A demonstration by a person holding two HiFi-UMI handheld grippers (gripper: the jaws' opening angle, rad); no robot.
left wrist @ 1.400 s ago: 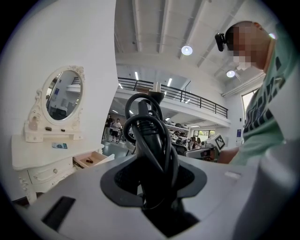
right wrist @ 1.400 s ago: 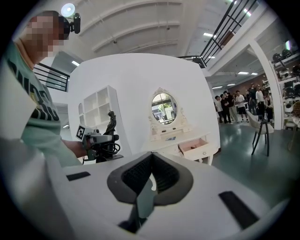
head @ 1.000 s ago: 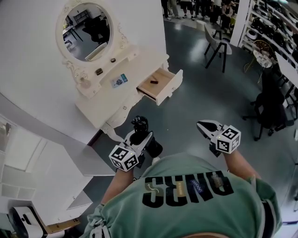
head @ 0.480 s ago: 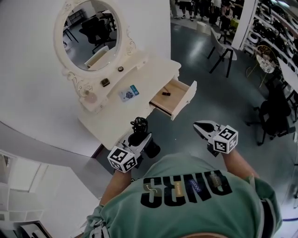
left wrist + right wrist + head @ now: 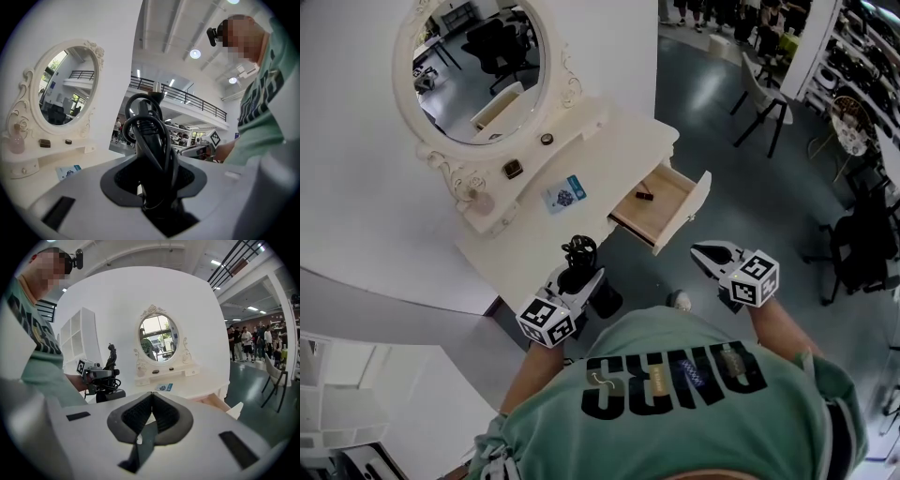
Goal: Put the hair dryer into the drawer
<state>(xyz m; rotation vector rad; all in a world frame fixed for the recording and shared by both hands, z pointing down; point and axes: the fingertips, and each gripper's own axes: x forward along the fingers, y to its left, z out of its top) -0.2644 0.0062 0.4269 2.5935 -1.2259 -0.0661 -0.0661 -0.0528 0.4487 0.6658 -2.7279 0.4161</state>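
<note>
**Hair dryer held upright, short of the open drawer**

At the left, an oval mirror (image 5: pixel 473 61) stands over the white worktop (image 5: pixel 609 155), where a small card (image 5: pixel 563 194) lies. Below the worktop's front edge, over the floor, the left gripper (image 5: pixel 586 278) has its fingers pinching the black hair dryer (image 5: pixel 581 267). The dryer's long axis is upright, with the cord-wrapped handle rising above the fingers and the barrel hanging beneath. Just right of it and farther ahead, the drawer (image 5: pixel 686 208) is pulled out of the worktop, with a small dark item (image 5: pixel 644 195) inside. The right gripper (image 5: pixel 701 253) hovers near the drawer's front, fingers pressed together on nothing. A chair (image 5: pixel 764 98) stands well beyond.
</note>
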